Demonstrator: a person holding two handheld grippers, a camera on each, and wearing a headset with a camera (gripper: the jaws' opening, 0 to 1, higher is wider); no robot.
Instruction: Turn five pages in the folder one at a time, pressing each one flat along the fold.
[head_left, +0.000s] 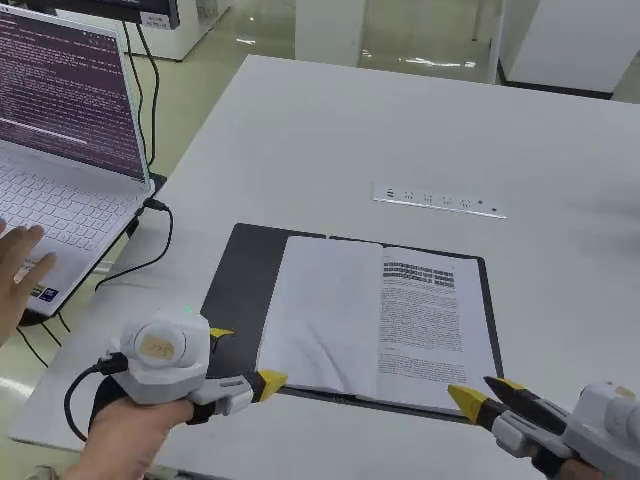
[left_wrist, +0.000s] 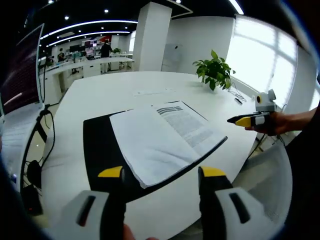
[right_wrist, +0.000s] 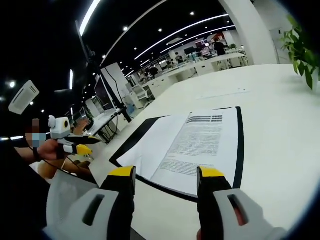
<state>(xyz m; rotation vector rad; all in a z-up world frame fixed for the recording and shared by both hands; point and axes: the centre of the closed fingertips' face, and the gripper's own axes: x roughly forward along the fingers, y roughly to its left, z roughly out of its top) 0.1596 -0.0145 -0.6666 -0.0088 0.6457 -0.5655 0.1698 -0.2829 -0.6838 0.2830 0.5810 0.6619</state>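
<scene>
Your right tool (head_left: 483, 392) and left tool (head_left: 246, 356) are gaping; the printed page (head_left: 425, 320) is lying just ahead of the right one

Looking along the right gripper (right_wrist: 165, 174), its yellow-tipped jaws standing apart and gripping nothing. Facing the black folder (right_wrist: 185, 142) lying open on the white worktop (right_wrist: 280, 115), just past the jaw tips, printed page to the right, blank page to the left. Catching the left gripper (right_wrist: 89, 145) far left, sitting in a hand (right_wrist: 52, 149), well apart from the folder. Glimpsing a plant (right_wrist: 300, 50) at upper right.
</scene>
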